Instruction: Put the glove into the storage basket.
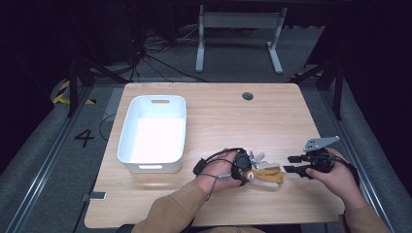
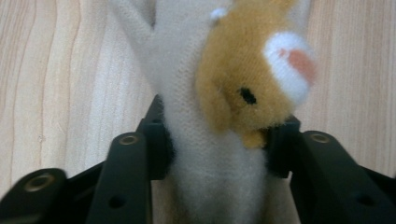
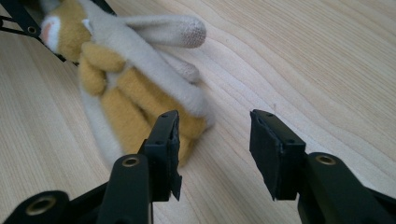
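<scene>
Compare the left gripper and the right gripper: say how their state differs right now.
The left gripper has its fingers pressed on the plush rabbit; the right gripper is open, with bare table between its fingers. In the high view the left gripper lies over the rabbit's head end; the right gripper sits to its right, apart. Both have black fingers, and both are low over the table.

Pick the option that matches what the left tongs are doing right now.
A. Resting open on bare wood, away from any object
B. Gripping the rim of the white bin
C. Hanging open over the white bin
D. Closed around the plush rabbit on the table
D: in the left gripper view both black jaws of the left tongs press against the sides of the plush rabbit, which lies on the wooden table.
</scene>
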`<state>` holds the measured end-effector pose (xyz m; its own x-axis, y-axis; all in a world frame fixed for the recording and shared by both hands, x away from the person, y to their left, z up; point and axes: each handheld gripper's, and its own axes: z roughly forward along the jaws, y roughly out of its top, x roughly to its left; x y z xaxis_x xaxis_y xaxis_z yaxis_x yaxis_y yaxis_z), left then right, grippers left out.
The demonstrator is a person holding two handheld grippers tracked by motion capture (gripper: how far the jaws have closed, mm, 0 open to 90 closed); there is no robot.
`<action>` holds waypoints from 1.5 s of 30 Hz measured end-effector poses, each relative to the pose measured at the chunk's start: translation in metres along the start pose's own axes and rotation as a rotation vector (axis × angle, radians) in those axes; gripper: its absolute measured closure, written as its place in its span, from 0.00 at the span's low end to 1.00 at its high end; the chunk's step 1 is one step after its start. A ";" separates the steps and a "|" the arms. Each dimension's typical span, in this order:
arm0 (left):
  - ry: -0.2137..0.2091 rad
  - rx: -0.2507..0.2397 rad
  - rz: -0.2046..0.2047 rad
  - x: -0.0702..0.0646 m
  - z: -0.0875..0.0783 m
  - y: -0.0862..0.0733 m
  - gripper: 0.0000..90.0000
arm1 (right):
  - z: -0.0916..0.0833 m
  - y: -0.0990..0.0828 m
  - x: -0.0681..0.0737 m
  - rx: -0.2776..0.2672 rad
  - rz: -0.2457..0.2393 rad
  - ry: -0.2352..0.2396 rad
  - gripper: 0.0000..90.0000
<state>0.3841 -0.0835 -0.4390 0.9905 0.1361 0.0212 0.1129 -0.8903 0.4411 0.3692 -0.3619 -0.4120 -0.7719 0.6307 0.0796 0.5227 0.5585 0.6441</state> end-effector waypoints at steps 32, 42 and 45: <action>-0.061 0.023 -0.214 0.008 -0.046 -0.002 0.83 | 0.004 0.003 -0.013 -0.011 0.028 -0.008 0.59; -0.040 0.005 -0.297 0.015 -0.081 -0.013 0.83 | 0.015 0.009 -0.019 0.008 0.040 0.012 0.61; -0.049 -0.007 -0.330 0.017 -0.090 -0.015 0.83 | 0.018 0.010 -0.021 0.017 0.044 0.018 0.63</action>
<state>0.3918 -0.0284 -0.3645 0.9033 0.3952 -0.1668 0.4276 -0.7990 0.4228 0.3970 -0.3598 -0.4214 -0.7540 0.6456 0.1213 0.5625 0.5392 0.6267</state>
